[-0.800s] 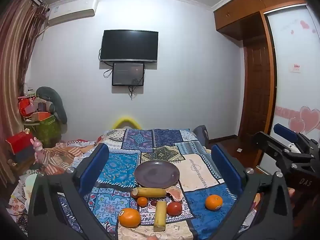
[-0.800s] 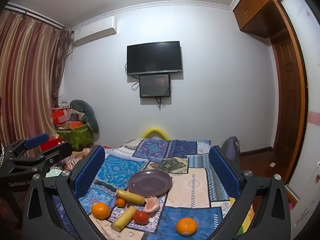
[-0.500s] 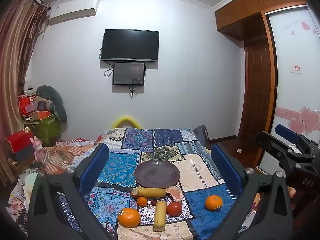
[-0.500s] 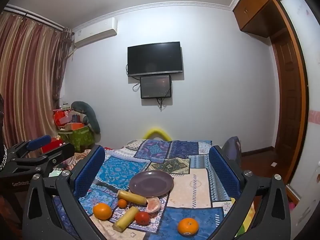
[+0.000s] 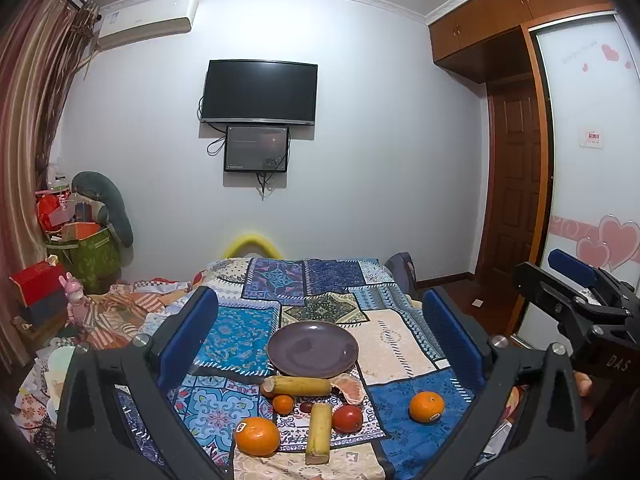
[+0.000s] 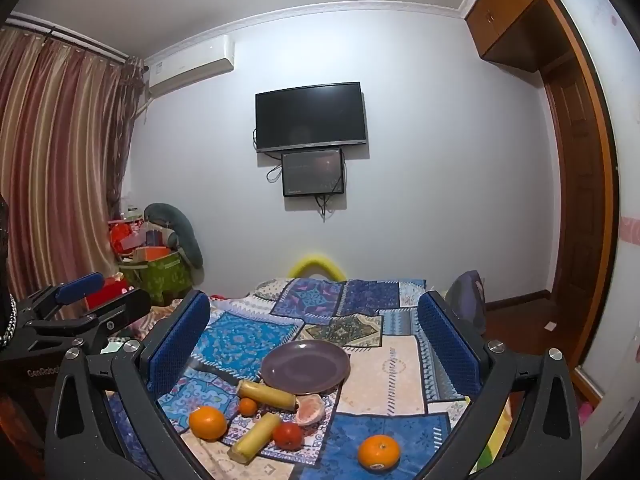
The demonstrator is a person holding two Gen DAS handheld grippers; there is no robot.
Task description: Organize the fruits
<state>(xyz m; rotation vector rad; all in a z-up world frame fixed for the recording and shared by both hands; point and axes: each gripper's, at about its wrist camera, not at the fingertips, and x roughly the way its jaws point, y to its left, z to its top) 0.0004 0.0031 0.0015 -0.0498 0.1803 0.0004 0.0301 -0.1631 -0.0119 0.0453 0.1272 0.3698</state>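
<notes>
**Above the bed, both hand-held grippers wide open and empty**

Nearest, the left hand-held gripper and the right hand-held gripper have their jaws spread fully, with nothing between them. On the patchwork bedspread lie two big oranges, two yellow banana-like pieces, a tomato, a small tangerine and a peeled citrus piece. Just behind them stands an empty purple plate. Farther away a television hangs on the wall.

my pads: blue | round plate: purple | patchwork cloth: blue, beige | round orange: orange | small tomato: red
</notes>
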